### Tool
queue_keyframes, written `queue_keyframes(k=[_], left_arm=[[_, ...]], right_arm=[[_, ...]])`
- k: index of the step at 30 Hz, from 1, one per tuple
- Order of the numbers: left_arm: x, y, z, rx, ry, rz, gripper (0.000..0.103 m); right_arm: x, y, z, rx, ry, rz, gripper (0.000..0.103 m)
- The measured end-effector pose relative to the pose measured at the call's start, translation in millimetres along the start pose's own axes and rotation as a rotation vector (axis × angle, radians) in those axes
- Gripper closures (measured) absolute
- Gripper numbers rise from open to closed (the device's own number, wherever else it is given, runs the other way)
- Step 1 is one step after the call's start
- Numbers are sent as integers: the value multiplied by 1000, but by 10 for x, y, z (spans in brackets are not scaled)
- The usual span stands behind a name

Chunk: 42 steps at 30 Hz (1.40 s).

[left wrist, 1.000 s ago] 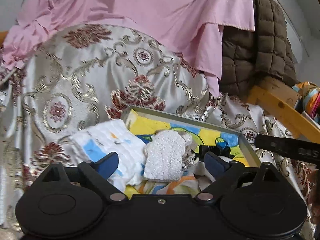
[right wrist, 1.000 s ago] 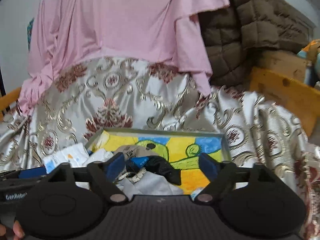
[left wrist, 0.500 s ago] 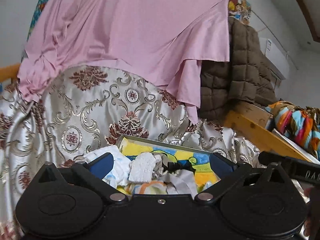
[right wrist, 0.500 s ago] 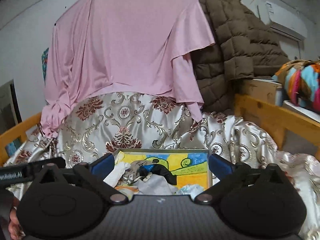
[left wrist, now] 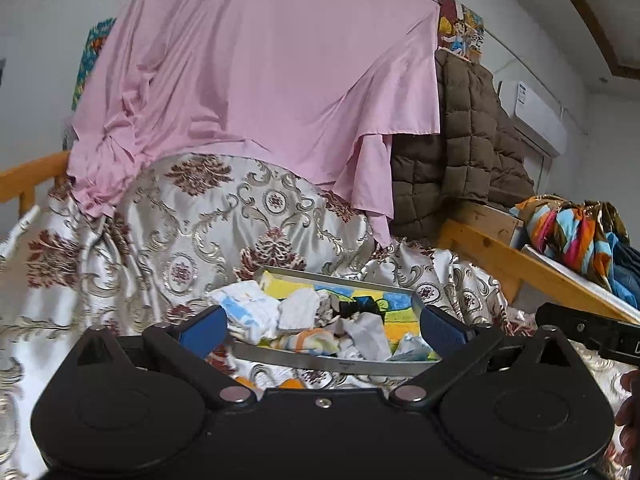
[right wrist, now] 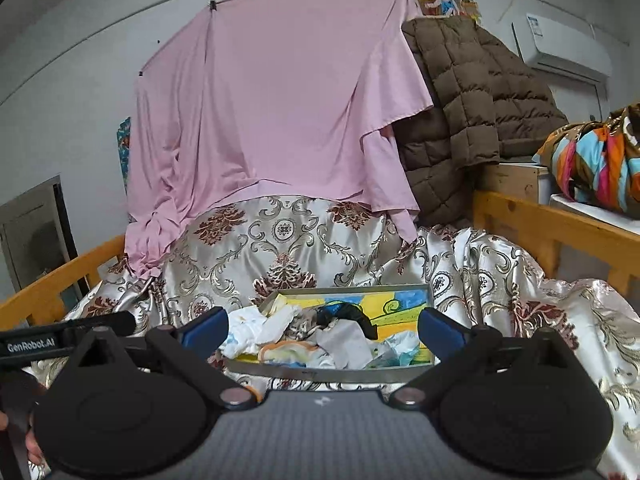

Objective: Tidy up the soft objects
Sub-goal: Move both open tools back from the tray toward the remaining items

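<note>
Ahead, the tray (right wrist: 328,374) of soft cloths (right wrist: 304,336) lay beyond both grippers' wide-open, empty fingers (left wrist: 204,330), its long axis crosswise, neither clearly nearer.

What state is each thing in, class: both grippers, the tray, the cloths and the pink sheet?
Left gripper: open, empty.
Right gripper: open, empty.
Tray: on the bedspread, holding cloths.
Cloths: crumpled, heaped in the tray.
Pink sheet: hanging, draped.

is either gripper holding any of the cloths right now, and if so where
No. The left gripper and the right gripper both stand wide open with nothing between their fingers; the cloths lie untouched in the tray.
</note>
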<state>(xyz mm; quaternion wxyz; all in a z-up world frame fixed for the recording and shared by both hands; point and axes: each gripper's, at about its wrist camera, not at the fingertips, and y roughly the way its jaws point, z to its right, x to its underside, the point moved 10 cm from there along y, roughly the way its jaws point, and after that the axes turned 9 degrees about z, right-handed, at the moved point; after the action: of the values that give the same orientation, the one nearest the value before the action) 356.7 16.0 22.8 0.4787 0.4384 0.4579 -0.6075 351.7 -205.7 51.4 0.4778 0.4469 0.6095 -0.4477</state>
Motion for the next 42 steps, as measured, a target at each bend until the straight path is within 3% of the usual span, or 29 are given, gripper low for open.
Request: queue_keyframes(k=[19,24,42], left_arm=[[345,-952,-300,-124,-3,-80,1],[480,-1082,-380,-184,29,-141,1],[757,-1205,-747,-379,-28,-289,1]], right_arm=[[520,-778,-291,72,-44,-13,0],[663,-848,-337,77,-31,-48,0],[1144,-849,-573,49,-93,-180,0]])
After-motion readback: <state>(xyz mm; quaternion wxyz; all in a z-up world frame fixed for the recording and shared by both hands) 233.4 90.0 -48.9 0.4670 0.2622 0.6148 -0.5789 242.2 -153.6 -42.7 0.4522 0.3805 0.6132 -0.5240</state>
